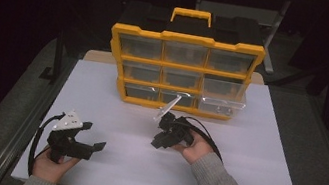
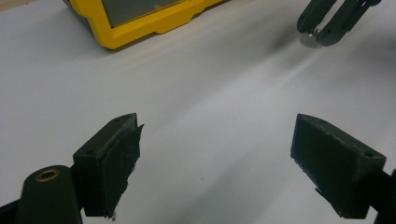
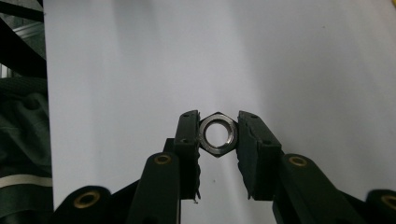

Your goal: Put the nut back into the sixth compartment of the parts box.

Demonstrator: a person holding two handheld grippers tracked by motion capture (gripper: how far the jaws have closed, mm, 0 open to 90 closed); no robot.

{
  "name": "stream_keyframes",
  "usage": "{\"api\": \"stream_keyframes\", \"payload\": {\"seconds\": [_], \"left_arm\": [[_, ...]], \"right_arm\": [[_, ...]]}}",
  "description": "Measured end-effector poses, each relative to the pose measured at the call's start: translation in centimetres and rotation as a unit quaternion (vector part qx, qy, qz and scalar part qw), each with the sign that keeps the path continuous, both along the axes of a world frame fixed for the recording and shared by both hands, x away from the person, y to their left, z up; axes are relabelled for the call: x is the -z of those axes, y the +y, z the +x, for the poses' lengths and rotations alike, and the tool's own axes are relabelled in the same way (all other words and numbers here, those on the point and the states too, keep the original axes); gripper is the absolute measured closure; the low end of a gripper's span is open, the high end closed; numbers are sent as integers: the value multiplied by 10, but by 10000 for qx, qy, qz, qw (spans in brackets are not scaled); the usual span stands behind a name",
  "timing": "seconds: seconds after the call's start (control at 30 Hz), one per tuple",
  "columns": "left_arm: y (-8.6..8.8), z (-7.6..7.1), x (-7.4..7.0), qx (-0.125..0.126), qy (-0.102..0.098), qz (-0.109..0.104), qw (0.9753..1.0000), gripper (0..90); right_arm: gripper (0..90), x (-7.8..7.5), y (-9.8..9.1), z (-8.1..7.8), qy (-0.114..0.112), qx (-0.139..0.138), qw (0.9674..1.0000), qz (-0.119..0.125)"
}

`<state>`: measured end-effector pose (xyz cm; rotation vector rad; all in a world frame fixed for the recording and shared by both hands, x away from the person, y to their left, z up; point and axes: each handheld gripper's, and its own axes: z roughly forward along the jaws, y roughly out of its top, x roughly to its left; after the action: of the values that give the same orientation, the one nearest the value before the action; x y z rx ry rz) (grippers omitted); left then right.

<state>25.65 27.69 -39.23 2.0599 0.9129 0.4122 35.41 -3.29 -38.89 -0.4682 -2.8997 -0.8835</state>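
A metal hex nut (image 3: 218, 134) lies flat on the white table, clamped between the two black jaws of my right gripper (image 3: 218, 135). In the high view my right gripper (image 1: 158, 142) points down at the table just in front of the yellow drawer organizer (image 1: 184, 70). The left gripper view shows the nut (image 2: 310, 39) far off at the tips of the right gripper (image 2: 318, 33). My left gripper (image 2: 215, 154) hovers over bare table with its jaws wide apart and nothing between them. In the high view it is at the near left (image 1: 93, 135).
The organizer has a yellow frame, a yellow handle (image 1: 192, 15) and several clear drawers. Its bottom right drawer (image 1: 221, 105) is pulled out a little. The white table top (image 1: 244, 151) ends in dark floor on both sides. A cable (image 1: 35, 144) trails from the left gripper.
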Motion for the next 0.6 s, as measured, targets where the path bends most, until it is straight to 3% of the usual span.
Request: {"api": "stream_keyframes", "payload": {"seconds": [0.6], "left_arm": [[-1,0,0,-6,5,-10,10000,153]], "right_arm": [[690,-52,-24,7,-37,148,9998,105]]}}
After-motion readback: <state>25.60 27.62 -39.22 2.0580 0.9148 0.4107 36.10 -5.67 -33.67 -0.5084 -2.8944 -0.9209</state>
